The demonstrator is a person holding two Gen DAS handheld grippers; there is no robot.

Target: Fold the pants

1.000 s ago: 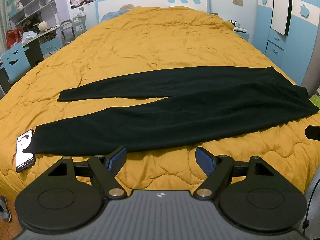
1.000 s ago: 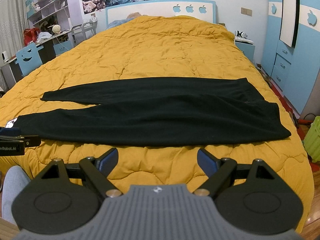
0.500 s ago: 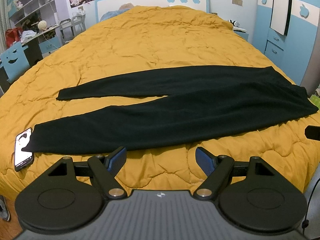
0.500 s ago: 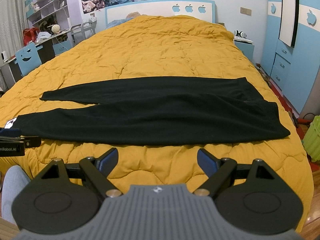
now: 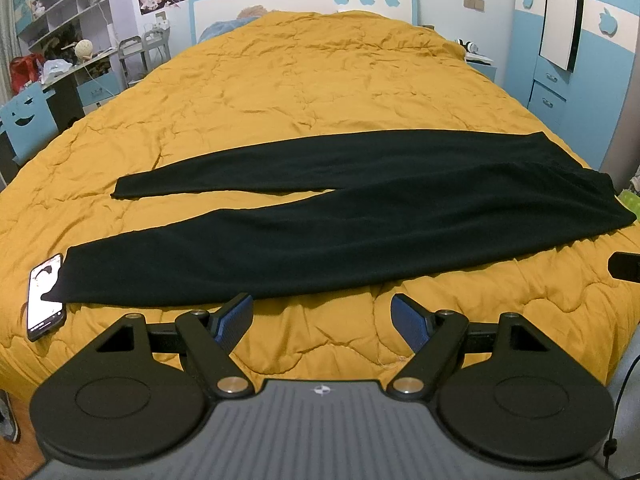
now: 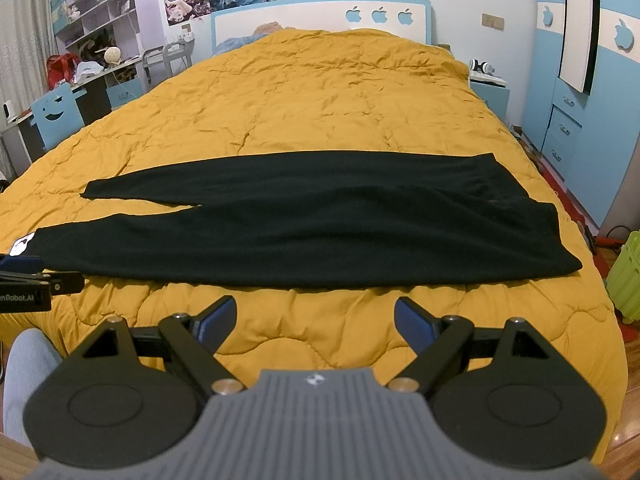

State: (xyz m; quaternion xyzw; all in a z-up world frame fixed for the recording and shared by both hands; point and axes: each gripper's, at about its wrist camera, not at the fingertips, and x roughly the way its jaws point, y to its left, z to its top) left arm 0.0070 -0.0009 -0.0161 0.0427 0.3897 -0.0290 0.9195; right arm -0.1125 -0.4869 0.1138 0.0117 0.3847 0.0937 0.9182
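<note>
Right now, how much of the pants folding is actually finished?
Only the laying out looks done: the black pants lie flat across the orange quilt, legs still spread apart, no fold made. Nothing is in hand: the left gripper and right gripper both hover open short of the cloth. All the folding is left. The near cuff overlaps a phone.

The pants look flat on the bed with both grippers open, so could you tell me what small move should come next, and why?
Probably bring both grippers forward to the near edge of the pants. The left gripper and right gripper are open and short of the fabric, over the quilt, and the legs lie apart, unfolded.
</note>
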